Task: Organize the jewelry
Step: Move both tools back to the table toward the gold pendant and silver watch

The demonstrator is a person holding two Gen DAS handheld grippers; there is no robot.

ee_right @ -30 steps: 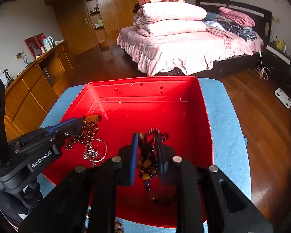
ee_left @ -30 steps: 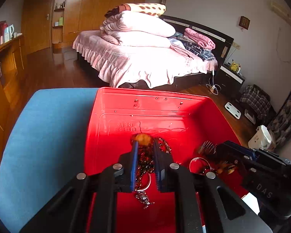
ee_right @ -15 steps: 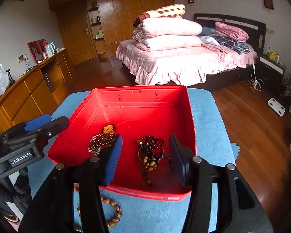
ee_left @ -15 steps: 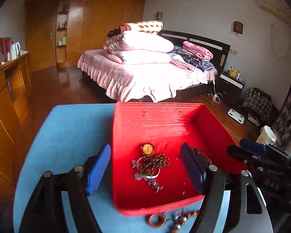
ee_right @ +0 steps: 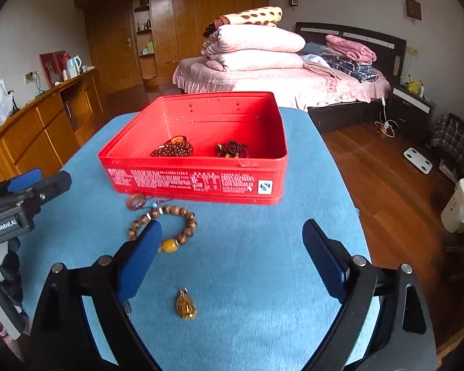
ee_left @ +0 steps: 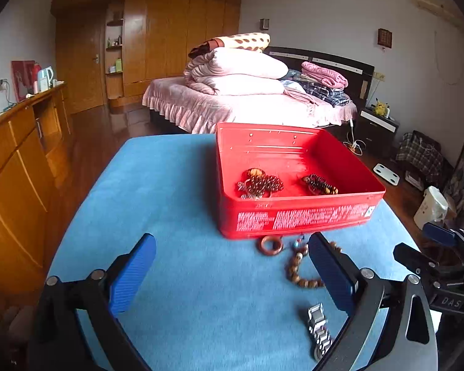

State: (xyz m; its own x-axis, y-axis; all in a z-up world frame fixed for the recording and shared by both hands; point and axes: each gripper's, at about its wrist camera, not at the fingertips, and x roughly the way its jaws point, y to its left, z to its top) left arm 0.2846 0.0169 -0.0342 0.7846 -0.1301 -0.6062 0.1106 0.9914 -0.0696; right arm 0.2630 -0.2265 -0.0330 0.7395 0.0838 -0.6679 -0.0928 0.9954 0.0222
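Tools are both empty and spread wide now, pulled back off the box. A second ago my left tool (ee_left: 229, 270) was pinched on the dark red bead string and my right tool (ee_right: 230, 255) on the black-and-amber one, both down inside the red tin (ee_left: 294, 216). Half a second later they'd let go, and now both are hanging back over the blue tabletop (ee_left: 170, 191) with nothing between the pads.

So two pieces are done. In the left view the red bead bundle (ee_left: 259, 183) sits left of center on the tin floor and the darker string (ee_left: 320, 184) lies just right of it, apart from each other.

Still loose on the tabletop, going outward from the tools:
- gold pendant (ee_right: 186, 307), low in the right view, between my right tool's fingers
- metal watch band (ee_left: 320, 330), bottom right of the left view
- wooden bead bracelet (ee_right: 170, 225) with the amber bead, partly hidden behind my right tool's left pad
- small reddish ring (ee_right: 136, 201), just in front of the tin's near wall

Both tools are held roughly level, pointing at the tin, side by side. I can see the other tool's tip at the edge of each view. My guess is the pendant or the bracelet goes next.
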